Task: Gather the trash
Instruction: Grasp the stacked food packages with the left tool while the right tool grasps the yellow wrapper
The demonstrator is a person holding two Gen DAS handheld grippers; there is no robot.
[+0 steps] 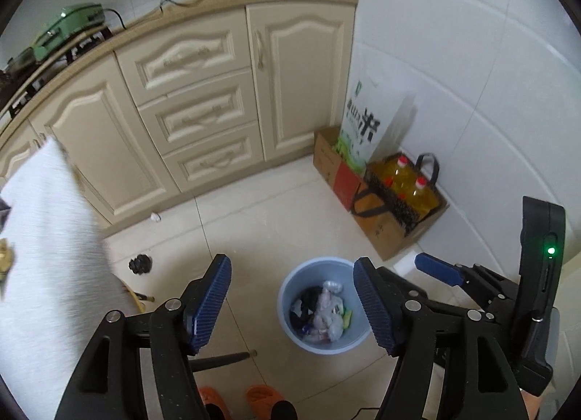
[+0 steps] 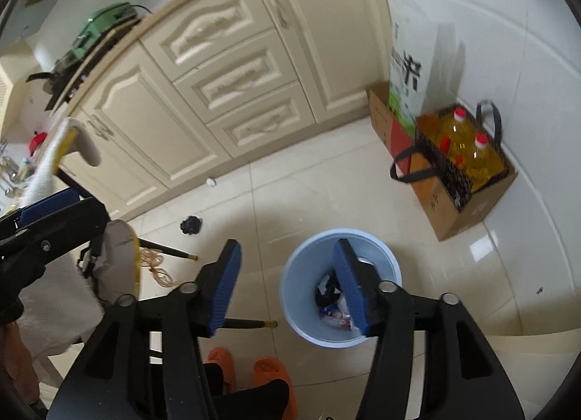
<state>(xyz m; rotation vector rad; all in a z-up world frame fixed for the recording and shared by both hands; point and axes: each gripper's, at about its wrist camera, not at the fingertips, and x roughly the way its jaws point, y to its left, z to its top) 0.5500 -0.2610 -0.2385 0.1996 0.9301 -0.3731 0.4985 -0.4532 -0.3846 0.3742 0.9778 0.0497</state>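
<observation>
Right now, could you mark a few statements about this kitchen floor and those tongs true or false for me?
1. The blue bin is empty. False: it holds crumpled trash.
2. Both the left tongs and the right tongs are open and hold nothing. True.
3. A black crumpled scrap lies on the floor outside the bin. True.
4. The oil bottles stand on the counter. False: they sit in a bag on the floor.

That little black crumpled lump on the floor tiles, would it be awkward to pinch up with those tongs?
Probably not. The black crumpled lump looks like a scrunched wrapper or bag, so likely very light and squashy, giving way under the pads. Its bumpy, irregular shape suggests it won't roll far if nudged. On glossy floor tiles it might skid instead.
</observation>
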